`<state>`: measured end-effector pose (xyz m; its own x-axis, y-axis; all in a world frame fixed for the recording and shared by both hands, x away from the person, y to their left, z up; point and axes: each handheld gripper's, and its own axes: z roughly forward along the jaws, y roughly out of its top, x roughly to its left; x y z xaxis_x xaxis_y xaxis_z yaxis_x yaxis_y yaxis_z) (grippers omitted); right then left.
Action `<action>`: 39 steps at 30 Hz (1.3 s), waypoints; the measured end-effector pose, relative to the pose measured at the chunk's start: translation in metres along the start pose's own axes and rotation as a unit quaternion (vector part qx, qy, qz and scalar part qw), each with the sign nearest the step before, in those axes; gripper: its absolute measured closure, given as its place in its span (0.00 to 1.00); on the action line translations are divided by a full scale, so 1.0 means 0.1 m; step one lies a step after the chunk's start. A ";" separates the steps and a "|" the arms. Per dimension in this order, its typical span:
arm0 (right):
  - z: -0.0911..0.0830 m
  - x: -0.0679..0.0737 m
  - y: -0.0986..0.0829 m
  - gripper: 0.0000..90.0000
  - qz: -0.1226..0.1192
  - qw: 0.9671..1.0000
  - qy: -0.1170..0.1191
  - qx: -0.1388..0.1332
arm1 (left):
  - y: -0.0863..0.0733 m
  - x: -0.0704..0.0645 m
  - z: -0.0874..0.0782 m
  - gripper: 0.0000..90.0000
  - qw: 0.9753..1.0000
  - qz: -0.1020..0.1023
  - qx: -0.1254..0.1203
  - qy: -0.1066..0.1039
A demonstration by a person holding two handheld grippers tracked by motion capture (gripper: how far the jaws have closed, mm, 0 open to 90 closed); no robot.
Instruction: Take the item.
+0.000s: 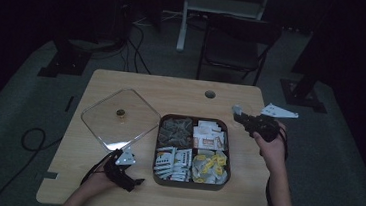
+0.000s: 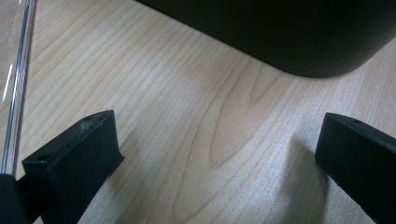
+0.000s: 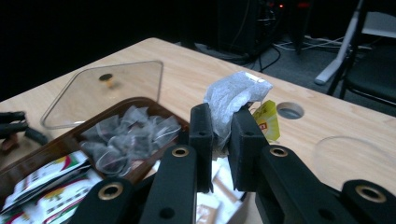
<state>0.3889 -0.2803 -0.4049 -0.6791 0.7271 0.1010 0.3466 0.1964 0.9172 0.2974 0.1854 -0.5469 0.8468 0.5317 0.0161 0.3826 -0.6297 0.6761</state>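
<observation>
Black hand-held gripper [image 3: 222,135]: brass-ringed screw holes, grey triangular plate, trailing black cable.

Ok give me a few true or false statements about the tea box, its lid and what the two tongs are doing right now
1. The right tongs are shut on a tea bag. True.
2. The clear lid sits on the divided box. False: it lies on the table left of the box.
3. The left tongs grip the lid's knob. False: they are open over bare wood near the lid's edge.
4. The tea bag has a yellow tag. True.
5. The box has four compartments. True.
</observation>
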 end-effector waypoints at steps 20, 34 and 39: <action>0.27 -0.61 -0.01 0.90 0.065 0.996 -0.055 0.008 | 0.00 0.00 0.00 0.00 1.000 0.000 0.000 0.000; 0.49 -0.86 -0.28 0.90 0.106 0.990 -0.081 0.052 | 0.00 0.00 0.00 0.00 1.000 -0.002 0.000 0.002; 0.50 -0.89 -0.28 0.87 0.120 0.988 -0.086 0.051 | 0.00 0.00 0.00 0.00 1.000 -0.002 0.000 0.002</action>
<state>0.4723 -0.3179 -0.4593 -0.4528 0.8596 0.2369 0.5535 0.0627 0.8305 0.2973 0.1851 -0.5468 0.8443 0.5356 0.0162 0.3854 -0.6280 0.6761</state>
